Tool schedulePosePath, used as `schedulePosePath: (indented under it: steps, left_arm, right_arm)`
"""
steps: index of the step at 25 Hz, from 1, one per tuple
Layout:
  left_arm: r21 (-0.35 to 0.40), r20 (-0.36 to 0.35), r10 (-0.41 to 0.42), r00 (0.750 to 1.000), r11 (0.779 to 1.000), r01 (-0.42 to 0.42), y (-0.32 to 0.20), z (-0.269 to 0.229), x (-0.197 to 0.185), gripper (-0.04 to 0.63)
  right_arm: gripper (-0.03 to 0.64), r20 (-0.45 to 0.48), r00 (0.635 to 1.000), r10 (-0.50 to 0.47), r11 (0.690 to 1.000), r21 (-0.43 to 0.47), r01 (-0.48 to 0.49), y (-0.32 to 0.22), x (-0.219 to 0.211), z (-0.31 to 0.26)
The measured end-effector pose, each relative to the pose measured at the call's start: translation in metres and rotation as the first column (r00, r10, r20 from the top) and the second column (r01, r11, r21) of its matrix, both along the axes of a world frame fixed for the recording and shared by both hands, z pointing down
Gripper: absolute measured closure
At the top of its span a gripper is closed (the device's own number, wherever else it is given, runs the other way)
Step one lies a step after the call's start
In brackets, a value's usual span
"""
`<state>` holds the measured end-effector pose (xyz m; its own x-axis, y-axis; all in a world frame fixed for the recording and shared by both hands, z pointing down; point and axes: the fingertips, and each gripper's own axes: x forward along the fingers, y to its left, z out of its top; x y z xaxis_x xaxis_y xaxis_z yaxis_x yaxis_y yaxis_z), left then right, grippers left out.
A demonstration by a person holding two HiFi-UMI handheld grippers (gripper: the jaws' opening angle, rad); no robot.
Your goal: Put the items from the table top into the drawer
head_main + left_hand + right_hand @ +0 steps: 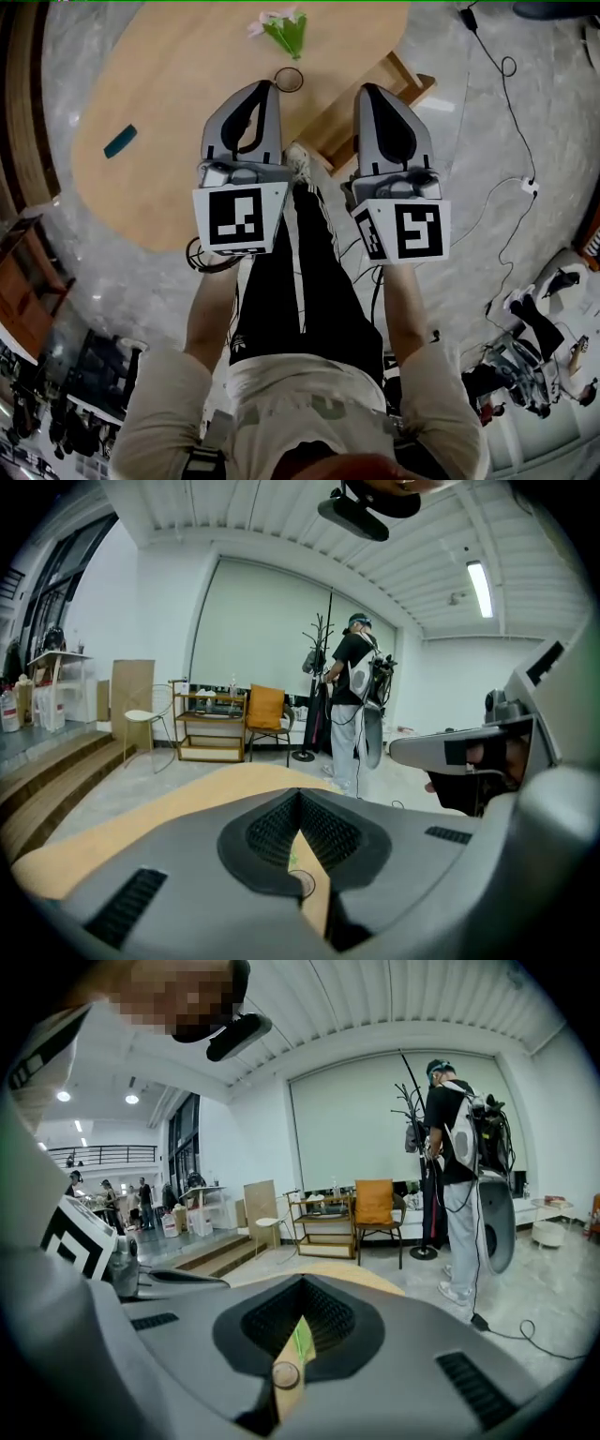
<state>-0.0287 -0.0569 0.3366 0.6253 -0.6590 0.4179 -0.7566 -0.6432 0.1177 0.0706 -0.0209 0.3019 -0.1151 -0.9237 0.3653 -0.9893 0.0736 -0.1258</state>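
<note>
An oval wooden table (187, 122) lies ahead of me. On it are a teal flat item (120, 141), a dark ring (289, 80) and a pink-and-green flower sprig (286, 28). A wooden box-like part (375, 108) juts out below the table's right edge. My left gripper (265, 86) and right gripper (367, 91) are held side by side over my legs, short of the table, both shut and empty. Between the left gripper (300, 797) pads a thin slit shows the ring (302, 883). The right gripper (302, 1283) slit shows the green sprig (302, 1342) and a round item (285, 1374).
Cables (506, 103) trail over the marble floor right of the table. Dark wooden steps (23, 103) run along the left. Across the room stand a person with a backpack (354, 696), an orange chair (266, 710), a shelf (211, 724) and a coat rack (323, 667).
</note>
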Motion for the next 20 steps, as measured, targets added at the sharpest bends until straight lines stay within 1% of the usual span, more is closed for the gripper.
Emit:
schedulePosePath:
  steps: [2, 5, 9, 12, 15, 16, 17, 19, 20]
  left_arm:
    - [-0.018, 0.018, 0.002, 1.0, 1.0, -0.001, 0.002, 0.025, 0.001, 0.589]
    - [-0.039, 0.04, 0.005, 0.999, 0.999, -0.004, 0.006, 0.045, -0.001, 0.589]
    - [-0.037, 0.047, 0.016, 0.999, 0.999, -0.014, 0.005, 0.052, 0.003, 0.589]
    - [-0.041, 0.078, 0.031, 0.996, 0.999, -0.028, 0.002, 0.053, 0.007, 0.589]
    - [-0.058, 0.105, 0.076, 0.992, 0.996, -0.07, 0.002, 0.06, 0.015, 0.589]
    - [-0.07, 0.105, 0.098, 0.99, 0.993, -0.091, 0.003, 0.064, 0.018, 0.558]
    - [-0.084, 0.103, 0.121, 0.987, 0.99, -0.113, 0.005, 0.068, 0.022, 0.498]
    - [-0.117, 0.113, 0.16, 0.981, 0.982, -0.146, 0.009, 0.082, 0.029, 0.34]
    - [-0.134, 0.125, 0.17, 0.977, 0.979, -0.154, 0.011, 0.091, 0.032, 0.287]
  right_arm:
    - [0.612, 0.013, 1.0, 0.008, 1.0, -0.023, -0.008, 0.003, 0.002, 0.024]
    - [0.612, 0.023, 1.0, 0.011, 0.999, -0.042, -0.01, 0.006, 0.0, 0.041]
    - [0.612, 0.029, 1.0, 0.005, 0.999, -0.053, -0.004, 0.004, 0.0, 0.05]
    - [0.612, 0.037, 0.999, 0.004, 0.999, -0.045, -0.003, -0.001, 0.003, 0.049]
    - [0.612, 0.046, 0.999, 0.013, 0.999, -0.032, -0.011, -0.005, 0.006, 0.047]
    - [0.612, 0.049, 0.999, 0.015, 0.999, -0.03, -0.014, -0.005, 0.007, 0.046]
    - [0.612, 0.052, 0.999, 0.016, 0.999, -0.029, -0.015, -0.005, 0.008, 0.046]
    - [0.612, 0.055, 0.998, 0.015, 1.0, -0.027, -0.014, -0.004, 0.009, 0.045]
    - [0.612, 0.055, 0.998, 0.014, 1.0, -0.027, -0.013, -0.003, 0.01, 0.045]
